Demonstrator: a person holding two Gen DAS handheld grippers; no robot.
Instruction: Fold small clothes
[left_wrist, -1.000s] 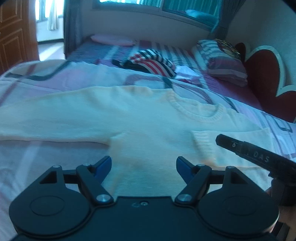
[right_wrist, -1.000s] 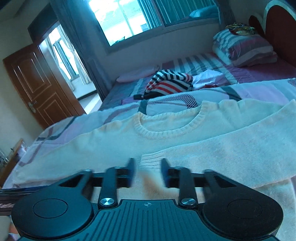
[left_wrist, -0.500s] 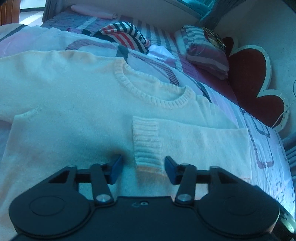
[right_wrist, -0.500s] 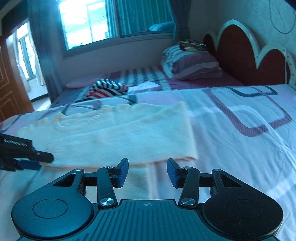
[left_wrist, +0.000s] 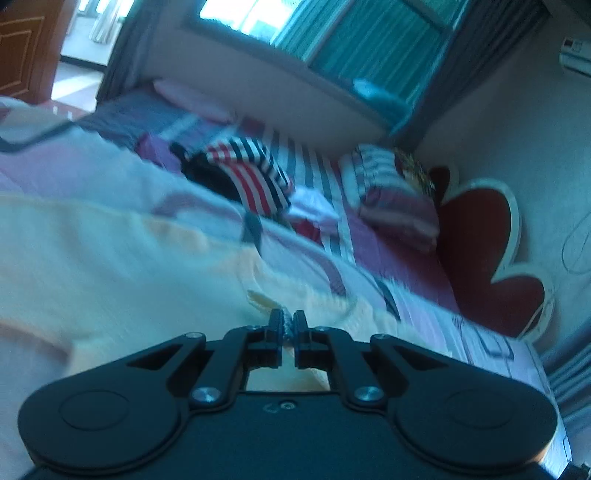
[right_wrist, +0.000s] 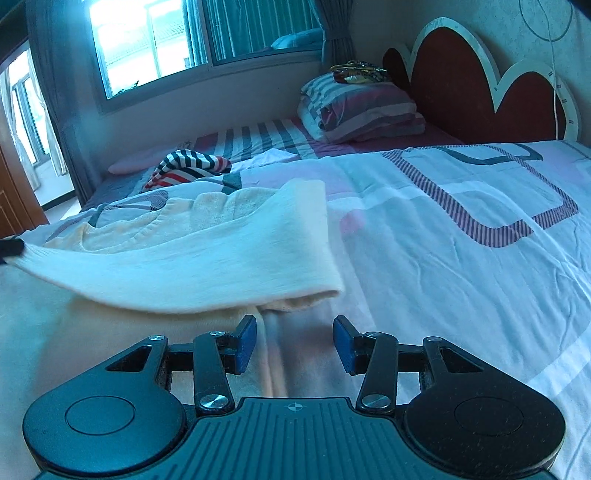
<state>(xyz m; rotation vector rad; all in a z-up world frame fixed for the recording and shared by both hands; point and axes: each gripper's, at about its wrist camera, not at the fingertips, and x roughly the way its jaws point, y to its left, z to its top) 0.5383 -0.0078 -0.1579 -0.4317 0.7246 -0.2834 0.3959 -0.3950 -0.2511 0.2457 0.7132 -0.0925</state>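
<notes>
So the cream knit sweater (right_wrist: 207, 258) is lying flat on the bed, ribbed round neckline facing the far end. One sleeve is folded across the body and its ribbed cuff is lifted up off the fabric at the left edge.

daylight comes in through the window (right_wrist: 147, 48) and makes it glow white, and the whole room looks bluish and a bit dim. the left wrist picture is smeared with blur, so the cream sweater (left_wrist: 110, 266) and the striped cloth (left_wrist: 251, 177) look streaky, while the right wrist picture is sharp, with a soft dark shadow under the lifted sleeve (right_wrist: 207, 266). both pictures bend at the edges, so the window frame and headboard (right_wrist: 480, 81) curve, and the corners go dark.
</notes>
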